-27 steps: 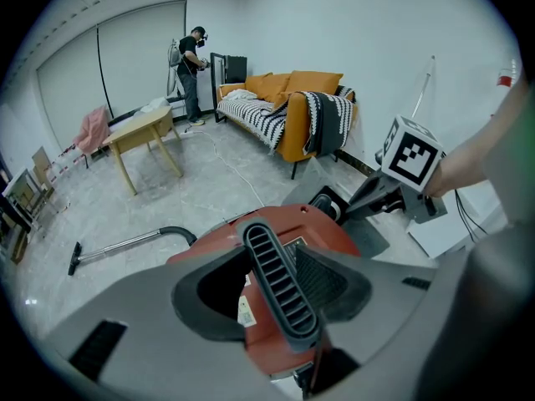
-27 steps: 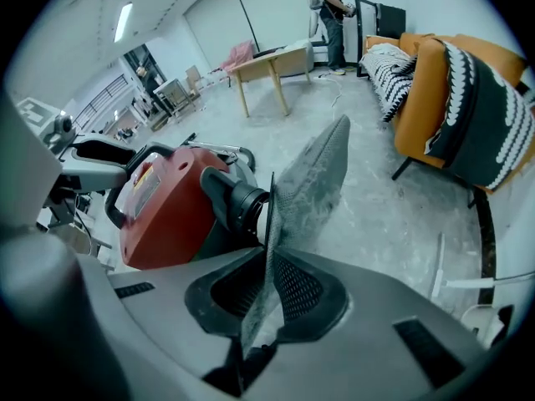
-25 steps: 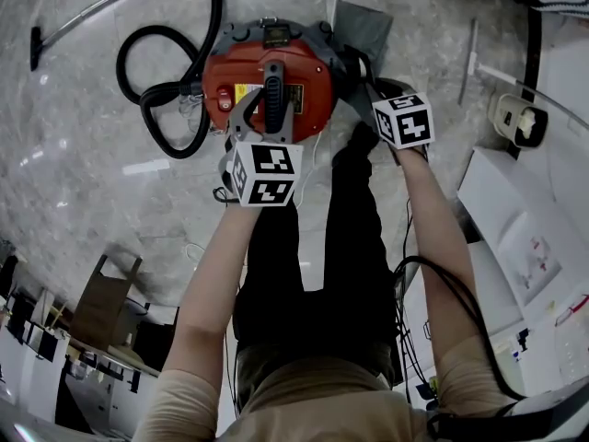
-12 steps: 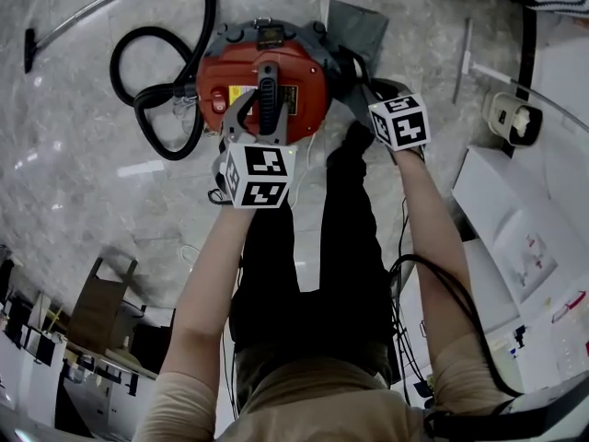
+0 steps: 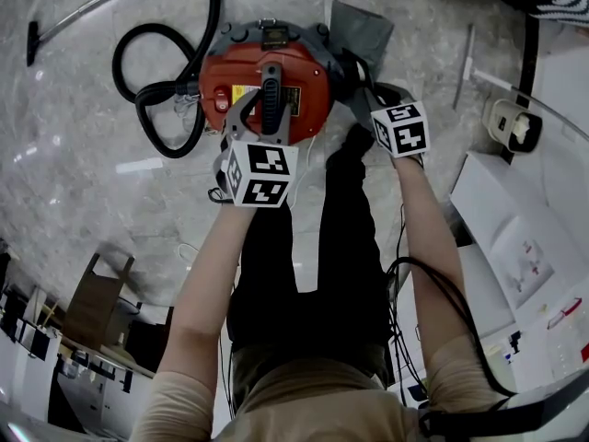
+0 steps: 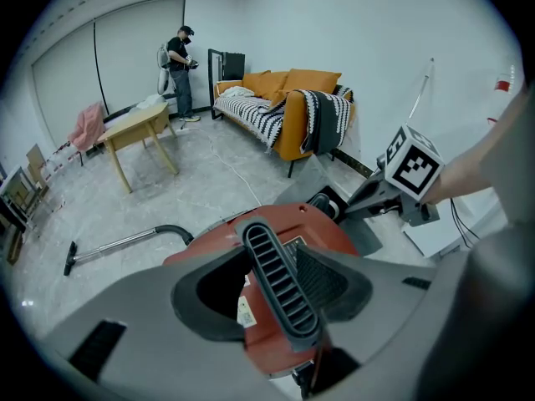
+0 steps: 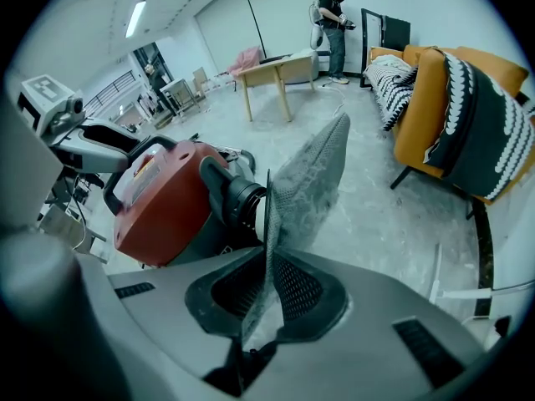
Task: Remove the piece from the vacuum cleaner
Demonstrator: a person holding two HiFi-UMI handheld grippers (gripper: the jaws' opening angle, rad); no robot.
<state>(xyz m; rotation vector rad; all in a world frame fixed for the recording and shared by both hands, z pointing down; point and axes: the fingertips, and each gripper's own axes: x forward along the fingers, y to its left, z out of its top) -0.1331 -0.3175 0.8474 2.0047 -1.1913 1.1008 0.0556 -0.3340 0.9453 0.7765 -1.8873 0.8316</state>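
The red vacuum cleaner (image 5: 241, 70) stands on the floor in front of my feet. My left gripper (image 5: 261, 125) is shut on its black ribbed carry handle (image 6: 277, 276), which runs between the jaws in the left gripper view. My right gripper (image 5: 370, 87), at the cleaner's right side, is shut on the lower edge of a flat grey mesh piece (image 7: 307, 180). That piece (image 5: 361, 24) stands up beside the cleaner's black round port (image 7: 242, 199). The red body (image 7: 164, 200) lies left of the mesh in the right gripper view.
A black hose (image 5: 168, 70) loops left of the cleaner and a wand (image 5: 87, 5) lies beyond it. White appliances (image 5: 515, 122) and a thin rod (image 5: 467, 59) sit on the right. An orange sofa (image 6: 288, 107), a wooden table (image 6: 138, 128) and a standing person (image 6: 179, 65) are farther off.
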